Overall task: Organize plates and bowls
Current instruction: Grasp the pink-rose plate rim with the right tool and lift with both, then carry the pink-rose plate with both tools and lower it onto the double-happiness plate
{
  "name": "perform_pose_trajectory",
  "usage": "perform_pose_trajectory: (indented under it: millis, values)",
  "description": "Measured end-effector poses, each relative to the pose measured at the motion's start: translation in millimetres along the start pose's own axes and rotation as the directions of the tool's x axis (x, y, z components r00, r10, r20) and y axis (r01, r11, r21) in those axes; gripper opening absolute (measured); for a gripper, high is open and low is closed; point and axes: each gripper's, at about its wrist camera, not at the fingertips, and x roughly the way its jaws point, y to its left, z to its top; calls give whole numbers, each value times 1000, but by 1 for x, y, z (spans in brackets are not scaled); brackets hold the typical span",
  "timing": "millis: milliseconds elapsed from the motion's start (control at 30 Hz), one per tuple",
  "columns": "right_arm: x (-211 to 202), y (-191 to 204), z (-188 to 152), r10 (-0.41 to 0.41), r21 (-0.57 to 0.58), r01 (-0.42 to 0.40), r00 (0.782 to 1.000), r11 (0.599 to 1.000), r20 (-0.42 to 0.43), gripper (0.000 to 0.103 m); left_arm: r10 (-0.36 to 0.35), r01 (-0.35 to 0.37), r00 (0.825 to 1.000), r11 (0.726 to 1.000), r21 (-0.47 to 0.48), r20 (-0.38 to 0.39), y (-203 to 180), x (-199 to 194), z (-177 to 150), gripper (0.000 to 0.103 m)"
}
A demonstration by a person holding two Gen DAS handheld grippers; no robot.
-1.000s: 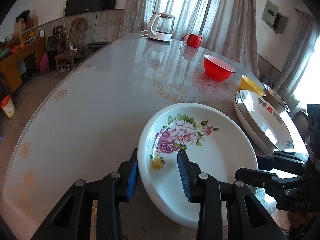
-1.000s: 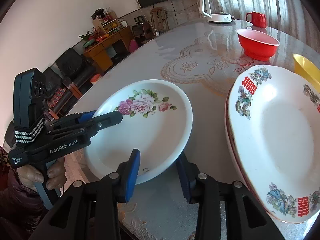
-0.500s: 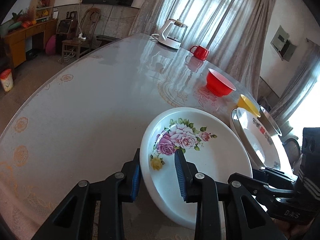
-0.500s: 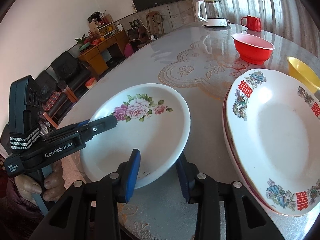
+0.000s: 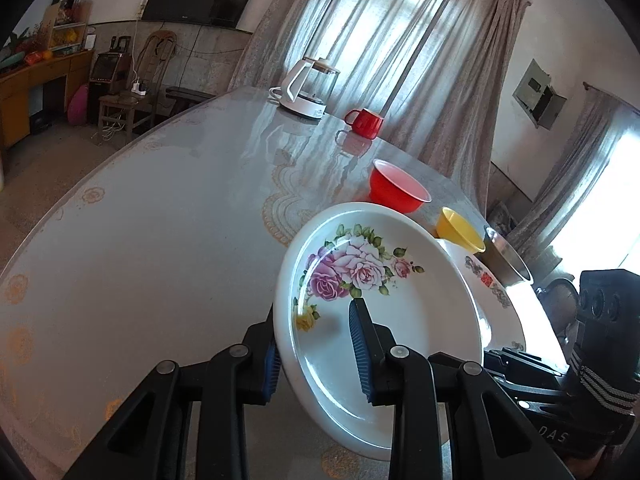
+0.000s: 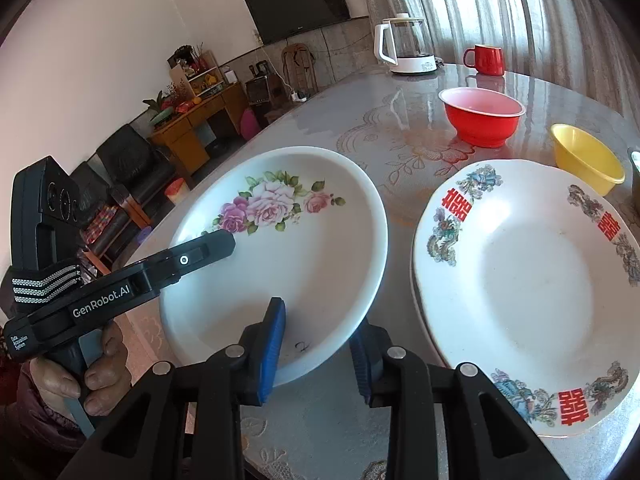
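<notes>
Both grippers are on the rose plate right now, one at each side of its near edge. The left gripper has the rim pinched between its blue pads, one finger under the plate and one inside the well, just below the painted roses. The right gripper straddles the rim too, one pad over the inner face and the other beneath, and its jaws have just been closing in on that rim; the grip looks snug. The plate is tilted, its left side raised off the glass-topped table, its right edge leaning toward the stack of plates with red characters just beside it. Behind that stack sit the yellow bowl and, farther back, the red bowl; a steel bowl peeks in at the right of the left-wrist view. At the far end stand a white kettle and a red mug. A hand grips the left tool's handle.
</notes>
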Motion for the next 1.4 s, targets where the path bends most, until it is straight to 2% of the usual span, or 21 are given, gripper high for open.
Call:
perform_pose_trajectory:
  millis: [267,600,800,1400]
  values:
    - [-34,-18,7,-10,68,5,996,998,84,30,-64,62,998,994,87,13,-43,4,20,31]
    - [-82,-65,-3,-135,201,101,977,974,163,30,-140,155,986,968,199,-86,-112,45,20,32]
    - [-96,-94,-8,-208,271,162,966,949,152,30,-145,176,979,957,230,-144,-137,71,18,32]
    - [-80,-130,-12,-274,332,239,959,913,65,30,-83,143,970,954,263,-227,-146,105,13,31]
